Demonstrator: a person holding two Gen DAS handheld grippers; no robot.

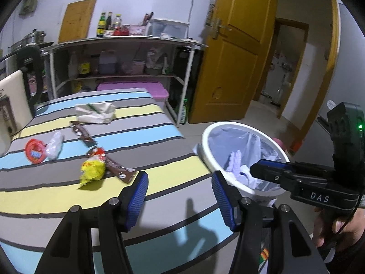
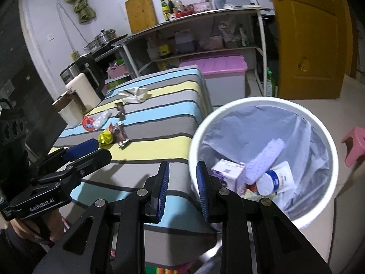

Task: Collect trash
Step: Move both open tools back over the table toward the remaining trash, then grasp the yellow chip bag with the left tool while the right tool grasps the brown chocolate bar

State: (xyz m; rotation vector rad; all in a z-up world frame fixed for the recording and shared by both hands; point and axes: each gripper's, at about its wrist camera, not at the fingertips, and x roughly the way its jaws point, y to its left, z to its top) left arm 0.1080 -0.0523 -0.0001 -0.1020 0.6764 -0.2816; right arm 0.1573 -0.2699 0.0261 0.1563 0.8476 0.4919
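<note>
Striped tablecloth (image 1: 141,137) in blue, yellow, grey bands, over the table, filling most of both views. White trash bin (image 2: 328,150) w/ pale liner just off the table's right edge, part filled: purple-white carton (image 2: 228,171), white tube w/ blue band (image 2: 277,175), lilac bumpy sheet (image 2: 267,155) inside. Yellow-brown door (image 1: 235,52) behind the bin; metal shelf rack (image 1: 123,43) w/ bottles along the far wall; pink-lidded storage box (image 2: 219,67) at the table's far end.

Trash still on the cloth, mid-left: crumpled white paper (image 1: 95,113) farthest back; brown snack wrapper (image 1: 83,134) nearer; second brown wrapper (image 1: 118,167) touching a yellow crumpled packet (image 1: 92,170); red round lid (image 1: 34,150) beside a clear plastic bag (image 1: 54,145).

Left gripper (image 1: 180,196) over the near edge of the cloth, blue pads wide apart, nothing between. Right gripper (image 2: 182,190) at the bin's near rim, pads only a narrow gap apart, nothing gripped.
</note>
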